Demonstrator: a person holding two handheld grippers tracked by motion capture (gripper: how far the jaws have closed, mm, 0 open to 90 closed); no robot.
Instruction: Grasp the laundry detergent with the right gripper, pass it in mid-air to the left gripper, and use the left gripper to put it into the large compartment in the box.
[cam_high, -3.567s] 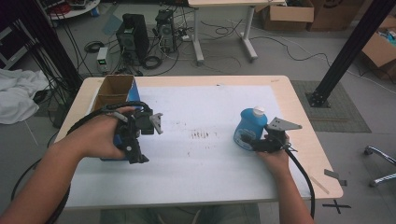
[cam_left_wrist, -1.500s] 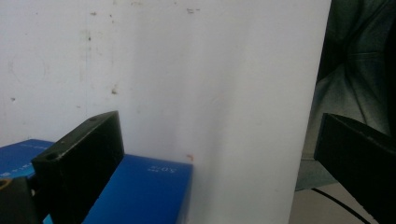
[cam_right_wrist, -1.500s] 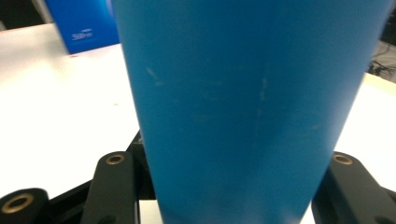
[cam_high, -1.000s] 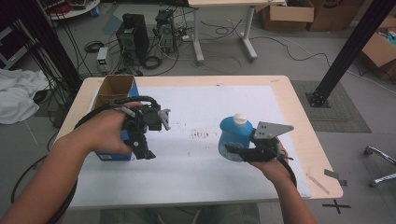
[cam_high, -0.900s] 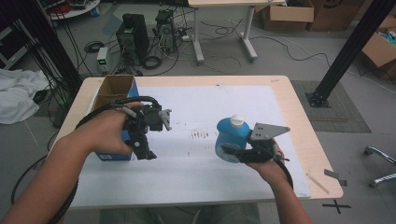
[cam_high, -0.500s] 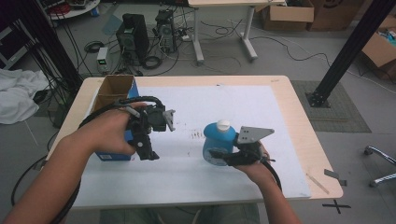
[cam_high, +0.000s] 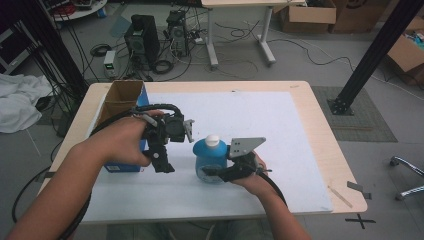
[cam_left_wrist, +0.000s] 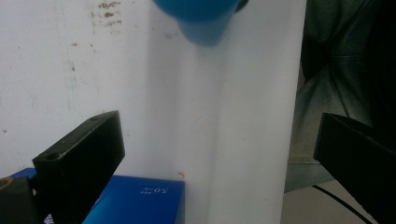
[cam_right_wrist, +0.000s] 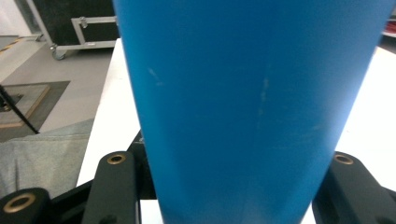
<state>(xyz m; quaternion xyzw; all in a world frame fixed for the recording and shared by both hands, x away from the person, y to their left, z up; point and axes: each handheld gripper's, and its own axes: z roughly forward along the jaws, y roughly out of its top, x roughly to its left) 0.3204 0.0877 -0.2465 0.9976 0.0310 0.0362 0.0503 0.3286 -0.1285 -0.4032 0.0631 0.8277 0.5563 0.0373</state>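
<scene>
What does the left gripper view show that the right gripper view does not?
Left gripper view alone: its own two black jaws standing wide apart with nothing between them, and a corner of the blue box on the white sheet.

Right gripper view alone: the right gripper with a jaw against each side of the blue bottle, and the grey floor beyond the table edge.

Both: the blue bottle, seen from the left gripper at the frame's top, and the white sheet.

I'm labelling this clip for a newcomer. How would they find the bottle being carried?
Start at the white sheet covering the wooden table. Near its front middle, the right gripper clamps a blue bottle. Unlike the boxy blue carton to its left, it is round with a white cap.
</scene>
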